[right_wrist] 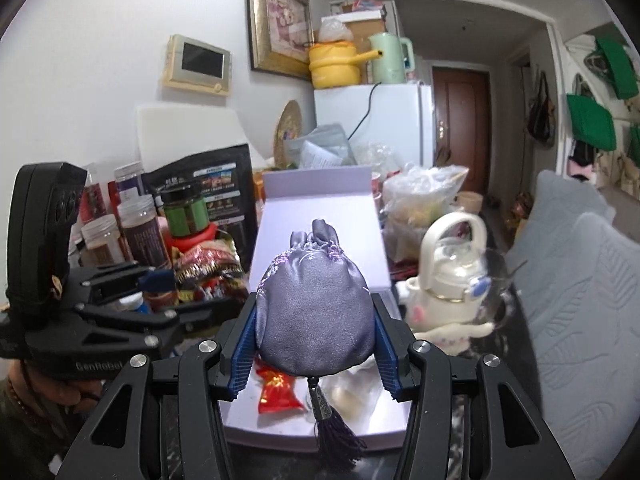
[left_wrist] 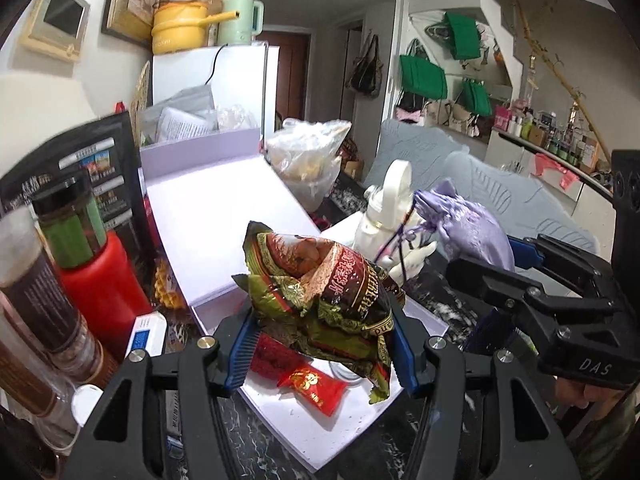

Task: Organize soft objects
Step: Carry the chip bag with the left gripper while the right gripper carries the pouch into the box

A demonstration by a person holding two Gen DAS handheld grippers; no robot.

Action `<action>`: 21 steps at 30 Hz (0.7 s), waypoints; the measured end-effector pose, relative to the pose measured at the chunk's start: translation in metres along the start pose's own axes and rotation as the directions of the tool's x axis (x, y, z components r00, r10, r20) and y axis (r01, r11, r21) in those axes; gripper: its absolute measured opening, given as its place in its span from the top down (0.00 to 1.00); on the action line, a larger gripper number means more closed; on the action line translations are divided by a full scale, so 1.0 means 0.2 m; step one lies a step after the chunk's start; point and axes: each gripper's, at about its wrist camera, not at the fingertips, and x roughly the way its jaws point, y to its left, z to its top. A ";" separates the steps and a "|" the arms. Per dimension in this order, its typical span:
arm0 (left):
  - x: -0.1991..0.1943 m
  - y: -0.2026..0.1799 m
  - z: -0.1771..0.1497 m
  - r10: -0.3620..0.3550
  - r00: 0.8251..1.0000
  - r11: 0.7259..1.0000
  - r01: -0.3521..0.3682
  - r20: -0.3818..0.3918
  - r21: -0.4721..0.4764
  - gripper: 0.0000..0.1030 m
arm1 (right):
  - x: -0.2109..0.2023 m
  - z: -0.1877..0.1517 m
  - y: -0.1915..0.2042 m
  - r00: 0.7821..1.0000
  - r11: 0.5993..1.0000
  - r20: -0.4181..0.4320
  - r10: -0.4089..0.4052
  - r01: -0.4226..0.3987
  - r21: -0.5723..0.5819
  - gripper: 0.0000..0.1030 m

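Note:
My left gripper (left_wrist: pixel 322 340) is shut on a crinkled green and brown snack bag (left_wrist: pixel 324 288), held above the open lavender box (left_wrist: pixel 212 216). My right gripper (right_wrist: pixel 314 340) is shut on a round lilac satin drawstring pouch (right_wrist: pixel 314 312) with a dark tassel (right_wrist: pixel 334 436), also above the box (right_wrist: pixel 320 216). The right gripper with the pouch (left_wrist: pixel 468 228) shows at the right of the left wrist view. The left gripper with the snack bag (right_wrist: pixel 208 270) shows at the left of the right wrist view. A red candy wrapper (left_wrist: pixel 316 388) and a clear wrapped piece (right_wrist: pixel 352 394) lie in the box.
Jars and a red container (left_wrist: pixel 100 284) crowd the left of the box, with a black carton (left_wrist: pixel 76 160) behind. A white kettle-shaped toy (right_wrist: pixel 448 276) stands right of the box. A clear plastic bag (left_wrist: pixel 308 156) and a white fridge (left_wrist: pixel 212 76) are behind; a grey sofa (right_wrist: pixel 580 300) is right.

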 end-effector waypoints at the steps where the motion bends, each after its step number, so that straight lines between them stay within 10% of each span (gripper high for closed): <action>1: 0.02 0.01 -0.01 0.003 1.000 1.000 -0.003 -0.007 -0.002 0.44 | 0.02 -0.01 0.00 1.000 1.000 -0.006 0.007 -0.006 0.004 0.51; 21: 0.36 0.07 -0.22 0.047 0.983 0.999 -0.046 -0.179 0.010 0.44 | 0.36 -0.22 -0.07 0.989 0.998 -0.150 0.019 -0.010 0.059 0.51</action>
